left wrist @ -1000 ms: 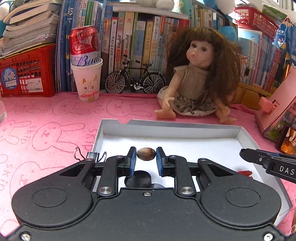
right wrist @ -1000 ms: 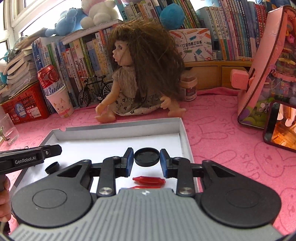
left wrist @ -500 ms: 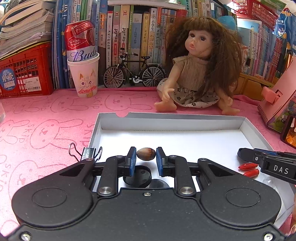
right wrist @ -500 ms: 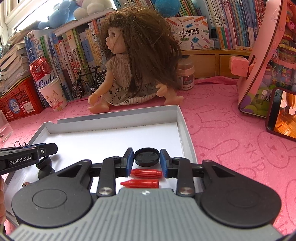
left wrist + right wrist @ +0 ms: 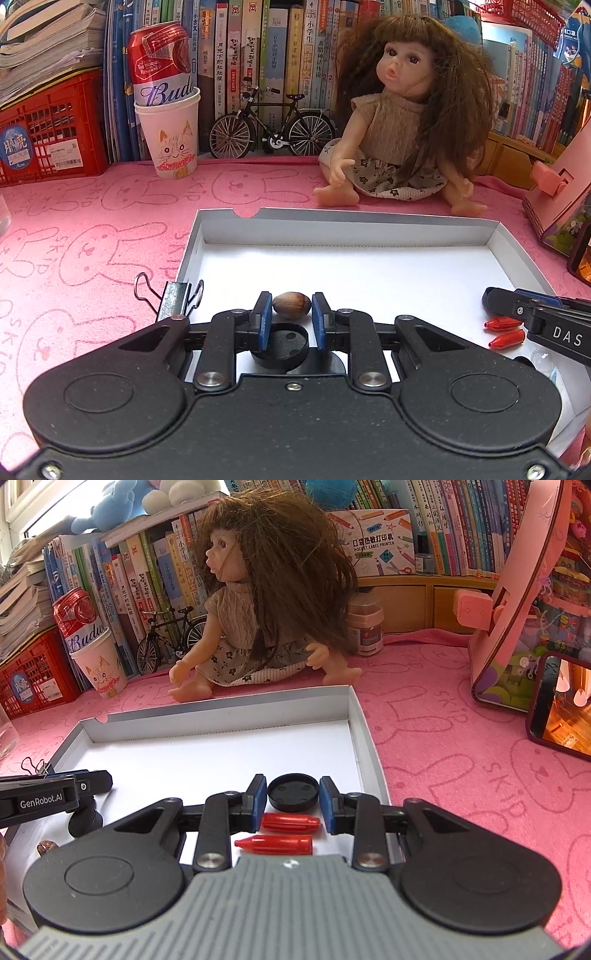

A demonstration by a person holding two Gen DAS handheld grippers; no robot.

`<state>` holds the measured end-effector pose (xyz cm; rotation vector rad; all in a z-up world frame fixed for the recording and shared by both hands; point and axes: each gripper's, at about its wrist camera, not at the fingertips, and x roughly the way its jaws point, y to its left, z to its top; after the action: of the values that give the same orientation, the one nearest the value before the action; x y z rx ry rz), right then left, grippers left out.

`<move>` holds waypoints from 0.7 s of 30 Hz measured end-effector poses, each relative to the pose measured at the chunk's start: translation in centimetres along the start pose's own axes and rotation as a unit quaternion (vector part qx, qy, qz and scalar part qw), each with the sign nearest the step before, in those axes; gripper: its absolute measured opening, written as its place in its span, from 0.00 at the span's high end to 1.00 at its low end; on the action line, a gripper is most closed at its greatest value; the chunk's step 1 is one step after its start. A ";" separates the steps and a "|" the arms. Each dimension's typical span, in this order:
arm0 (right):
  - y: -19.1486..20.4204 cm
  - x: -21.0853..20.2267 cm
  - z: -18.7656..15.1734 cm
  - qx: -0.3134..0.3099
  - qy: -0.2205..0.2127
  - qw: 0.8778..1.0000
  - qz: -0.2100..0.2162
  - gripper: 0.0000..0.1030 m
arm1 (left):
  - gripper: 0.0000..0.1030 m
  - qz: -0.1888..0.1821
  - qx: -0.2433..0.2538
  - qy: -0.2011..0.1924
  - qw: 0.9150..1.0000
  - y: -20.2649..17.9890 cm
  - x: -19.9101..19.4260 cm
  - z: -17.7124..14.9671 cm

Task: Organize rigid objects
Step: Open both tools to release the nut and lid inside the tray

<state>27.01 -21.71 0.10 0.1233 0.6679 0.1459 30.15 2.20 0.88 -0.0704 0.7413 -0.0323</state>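
The left tongs [image 5: 291, 309] are clamped on a small brown nut [image 5: 291, 304], held just above the floor of a shallow white box [image 5: 347, 221]. The right tongs [image 5: 293, 796] grip a round black cap [image 5: 293, 792] between their blue pads, over the same box near its right wall.

The box sits on a table covered with a pink bunny-print cloth [image 5: 92, 229]. Inside it, under the left tongs, lies another black cap [image 5: 282, 345]. Two small red pointed caps [image 5: 280, 834] lie side by side on the box floor, just beneath the right tongs. In the right wrist view, a further dark round piece [image 5: 85, 821] and a small brownish item [image 5: 47, 846] sit near the box's left side; what they are is unclear. A metal binder clip [image 5: 173, 299] rests at the box's left wall.

Behind the box, a long-haired doll [image 5: 402, 122] sits on the cloth. Farther left, a paper cup with a cat drawing [image 5: 171, 136] holds a red drink can [image 5: 160, 61], beside a model bicycle [image 5: 273, 125] and rows of books [image 5: 258, 48].
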 end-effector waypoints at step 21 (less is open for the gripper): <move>-0.1 -1.9 0.0 0.012 -0.023 1.000 0.011 0.33 | 0.40 -0.012 -0.002 -0.022 1.000 0.2 -2.2 -0.4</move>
<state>25.58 -22.11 1.23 0.1563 0.6234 0.1568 28.23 2.45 2.06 -0.0827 0.6975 -0.0527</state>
